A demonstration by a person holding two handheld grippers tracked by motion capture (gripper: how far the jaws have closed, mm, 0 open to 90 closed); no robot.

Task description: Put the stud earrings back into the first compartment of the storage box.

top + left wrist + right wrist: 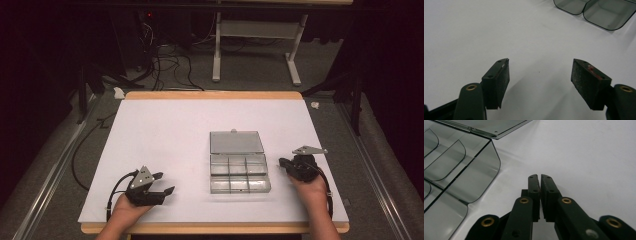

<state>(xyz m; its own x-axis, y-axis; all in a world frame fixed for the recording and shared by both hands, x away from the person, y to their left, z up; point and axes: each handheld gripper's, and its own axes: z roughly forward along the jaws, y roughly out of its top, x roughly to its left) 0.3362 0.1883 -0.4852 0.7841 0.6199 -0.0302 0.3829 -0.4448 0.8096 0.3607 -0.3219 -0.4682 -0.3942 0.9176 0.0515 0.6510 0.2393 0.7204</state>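
Note:
A clear plastic compartment box (239, 173) lies on the white table with its lid (235, 142) folded back flat behind it; the compartments look empty. My left gripper (166, 183) rests near the front left of the table, pointing right toward the box, jaws wide open with nothing between the pads (501, 77). In the left gripper view the box corner (599, 11) lies ahead at the top right. My right gripper (282, 163) sits just right of the box, jaws shut with nothing between them (540, 178). The box wall (474, 177) is left of it.
The white table top (165, 130) has a wooden edge at the front and back. Beyond the table are a grey floor, black cables (170, 65) and a white stand's legs (295, 65). A person's hands hold both grippers at the front edge.

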